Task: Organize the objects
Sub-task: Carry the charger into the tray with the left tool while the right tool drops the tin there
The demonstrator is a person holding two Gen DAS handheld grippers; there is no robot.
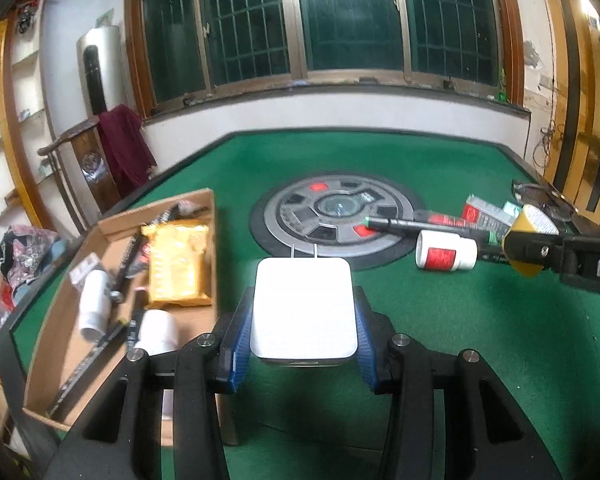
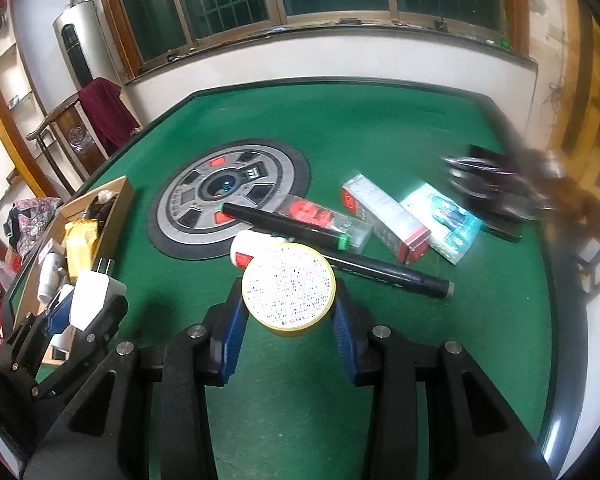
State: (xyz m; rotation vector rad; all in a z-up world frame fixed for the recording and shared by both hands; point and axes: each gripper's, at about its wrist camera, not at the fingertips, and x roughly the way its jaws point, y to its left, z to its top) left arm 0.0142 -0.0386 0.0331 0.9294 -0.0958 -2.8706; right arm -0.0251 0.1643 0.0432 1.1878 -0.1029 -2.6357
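Your left hand-held gripper [image 1: 304,312] is pinching a white plug adapter [image 1: 304,308] between its blue pads, one pad pressed on each side. The adapter lies flat in the grip with its two metal prongs pointing away from you, and it hangs above the green counter [image 1: 440,340], just right of the cardboard box [image 1: 112,224]. That box sits at the counter's left edge and holds a yellow packet [image 1: 178,264], a white bottle [image 1: 94,304] and some dark pens.

Your right hand-held gripper [image 2: 288,308] is pinching a round yellow tin [image 2: 288,290], the pads bearing on its rim at left and right, its printed white face turned up toward the camera. The tin is lifted clear of the counter, just in front of the loose pile: a white bottle with a red label [image 1: 446,255], a black marker [image 2: 388,270], a green-tipped pen [image 2: 288,226] and two small cartons [image 2: 386,216]. These lie beside the round grey panel [image 1: 336,216] in the counter's middle. Farther right, a dark blurred item cannot be made out.
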